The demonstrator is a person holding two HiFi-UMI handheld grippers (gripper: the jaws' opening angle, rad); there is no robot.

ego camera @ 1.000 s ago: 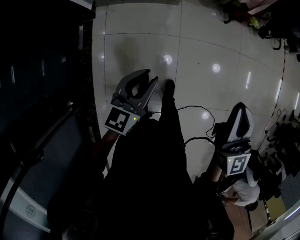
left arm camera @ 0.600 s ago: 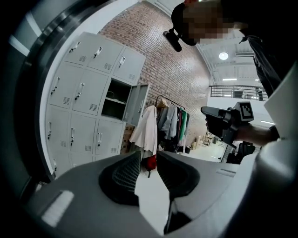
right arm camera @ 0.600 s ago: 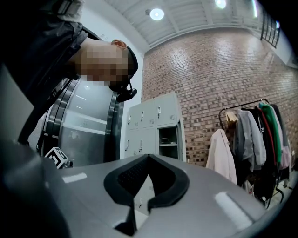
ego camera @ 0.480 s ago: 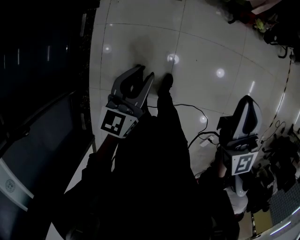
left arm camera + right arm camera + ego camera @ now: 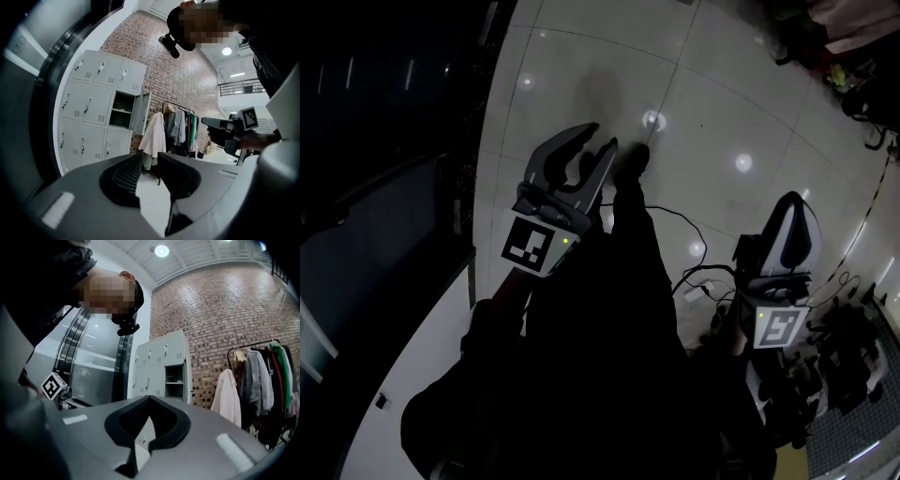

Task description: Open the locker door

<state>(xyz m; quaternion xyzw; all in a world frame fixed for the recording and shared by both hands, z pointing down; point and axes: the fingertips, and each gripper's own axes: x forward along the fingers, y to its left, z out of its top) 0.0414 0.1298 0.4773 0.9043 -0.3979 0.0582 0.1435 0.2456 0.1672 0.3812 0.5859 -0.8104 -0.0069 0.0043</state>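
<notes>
A grey bank of lockers (image 5: pixel 93 108) stands against a brick wall, some way ahead of both grippers. One upper compartment (image 5: pixel 123 110) has its door (image 5: pixel 141 112) swung out; the other doors are closed. In the right gripper view the same lockers (image 5: pixel 157 366) and the open compartment (image 5: pixel 174 380) show. My left gripper (image 5: pixel 149 157) is held in the air with a narrow gap between its jaws and nothing in them. My right gripper (image 5: pixel 149 397) has its tips together and holds nothing. Seen from the head, the left gripper (image 5: pixel 602 136) and right gripper (image 5: pixel 794 199) hang above the floor.
A clothes rack (image 5: pixel 180 129) with a white coat (image 5: pixel 152 136) stands right of the lockers. A dark curved wall (image 5: pixel 98 362) rises to their left. Below me lie glossy floor tiles (image 5: pixel 722 94), a cable (image 5: pixel 675 220) and my own shoe (image 5: pixel 636 159).
The head view has swung, so the dark structure at the left has slid down and back. Both grippers stay in about the same places, with jaws unchanged.
</notes>
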